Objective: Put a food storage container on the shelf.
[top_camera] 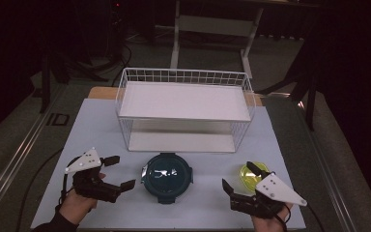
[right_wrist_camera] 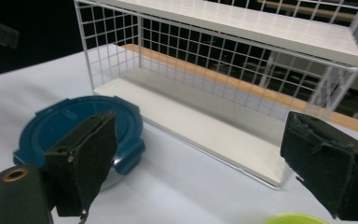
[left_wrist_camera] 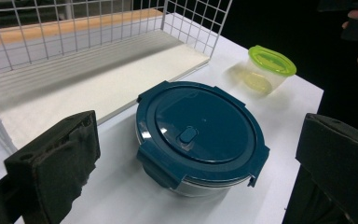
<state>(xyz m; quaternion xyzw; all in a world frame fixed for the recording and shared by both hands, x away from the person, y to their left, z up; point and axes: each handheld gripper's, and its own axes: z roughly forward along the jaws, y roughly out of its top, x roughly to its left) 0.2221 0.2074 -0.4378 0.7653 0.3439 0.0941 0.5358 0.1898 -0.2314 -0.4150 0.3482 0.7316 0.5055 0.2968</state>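
With both the left gripper [top_camera: 118, 173] and right gripper [top_camera: 240, 176] gaping empty, I judged the blue-lidded tub [top_camera: 166, 177] at the desk's six o'clock rigid, smooth-walled, perhaps slippery, best clamped across its lid latches.

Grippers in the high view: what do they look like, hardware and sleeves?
Both are black handheld units. The left gripper and right gripper each carry a pale three-cornered plate with dark dots on top. Their pads are black, worn foam. A dark cable trails from the left one; its hand wears a dark sleeve.
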